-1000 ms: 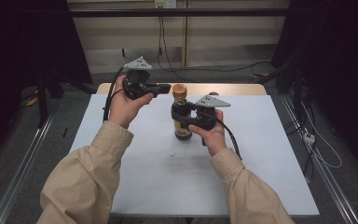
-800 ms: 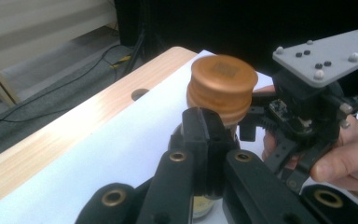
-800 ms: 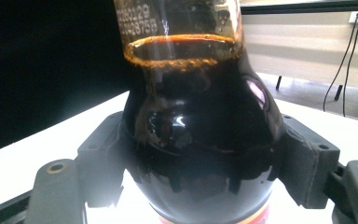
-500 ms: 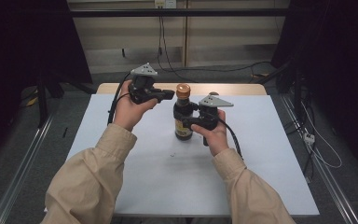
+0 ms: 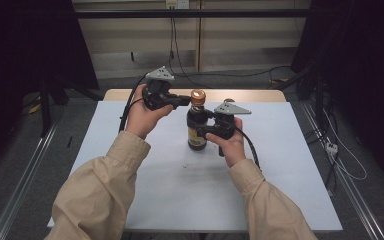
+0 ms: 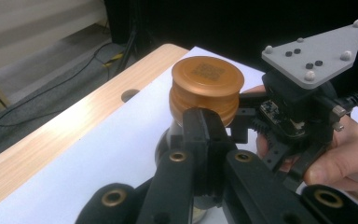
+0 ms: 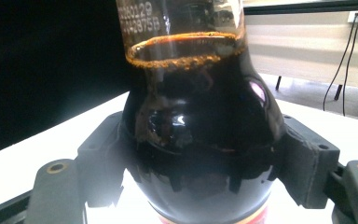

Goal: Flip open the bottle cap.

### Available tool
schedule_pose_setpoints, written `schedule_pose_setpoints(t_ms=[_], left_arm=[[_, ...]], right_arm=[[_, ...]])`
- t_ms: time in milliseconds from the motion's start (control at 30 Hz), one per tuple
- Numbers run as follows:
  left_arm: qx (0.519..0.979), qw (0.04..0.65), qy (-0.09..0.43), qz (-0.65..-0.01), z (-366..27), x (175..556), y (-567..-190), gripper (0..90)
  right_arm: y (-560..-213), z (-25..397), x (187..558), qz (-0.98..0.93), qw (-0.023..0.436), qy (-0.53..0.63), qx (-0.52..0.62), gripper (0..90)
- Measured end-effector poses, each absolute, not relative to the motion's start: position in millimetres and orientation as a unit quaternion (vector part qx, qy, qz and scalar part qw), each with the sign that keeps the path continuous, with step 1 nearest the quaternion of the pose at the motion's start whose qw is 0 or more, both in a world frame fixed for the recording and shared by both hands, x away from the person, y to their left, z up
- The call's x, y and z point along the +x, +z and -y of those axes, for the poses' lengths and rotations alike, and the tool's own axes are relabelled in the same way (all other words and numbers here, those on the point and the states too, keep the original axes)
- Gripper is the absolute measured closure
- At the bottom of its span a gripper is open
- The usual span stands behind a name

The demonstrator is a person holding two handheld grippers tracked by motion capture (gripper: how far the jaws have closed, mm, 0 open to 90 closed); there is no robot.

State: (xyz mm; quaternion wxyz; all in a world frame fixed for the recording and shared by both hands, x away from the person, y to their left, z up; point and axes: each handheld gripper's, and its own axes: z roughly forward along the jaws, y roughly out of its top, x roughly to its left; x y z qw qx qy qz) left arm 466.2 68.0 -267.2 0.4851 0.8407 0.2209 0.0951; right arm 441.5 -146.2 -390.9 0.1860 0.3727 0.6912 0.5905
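A dark glass bottle of brown liquid [image 5: 197, 127] stands on the white counter [image 5: 180, 190], clamped between the right gripper [image 5: 206, 131] jaws. The left gripper [image 6: 200, 135], jaws nearly closed, touches its copper-coloured round cap [image 6: 206, 86], apparently not yet unscrewed.

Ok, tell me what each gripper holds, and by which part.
Right gripper clamps the bottle by its shoulder. Left gripper, jaws together, holds nothing; it sits beside the cap.

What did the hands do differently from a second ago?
The left gripper has moved toward the bottle's orange cap and now reaches its side, jaws nearly together. I cannot tell whether it grips the cap. The right gripper stays clamped around the dark bottle, which stands upright on the same spot of the white table.
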Motion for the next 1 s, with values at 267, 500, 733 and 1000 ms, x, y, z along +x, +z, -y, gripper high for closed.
schedule_pose_setpoints(t_ms=[267,500,733,1000], left_arm=[[0.836,0.491,0.090,-0.227,-65.7,467.2,-266.5,90.0],[0.831,0.499,0.088,-0.230,-64.1,468.9,-264.6,90.0],[0.831,0.499,0.089,-0.230,-62.2,469.5,-262.8,90.0],[0.828,0.504,0.087,-0.232,-60.6,470.4,-260.5,90.0]], right_arm=[[-391.6,147.4,441.5,-0.689,0.186,0.592,0.375,25.8],[-391.8,147.9,442.0,-0.688,0.186,0.592,0.375,25.8],[-391.8,148.3,442.4,-0.689,0.186,0.591,0.375,25.8],[-391.9,148.7,442.6,-0.689,0.186,0.591,0.376,25.9]])
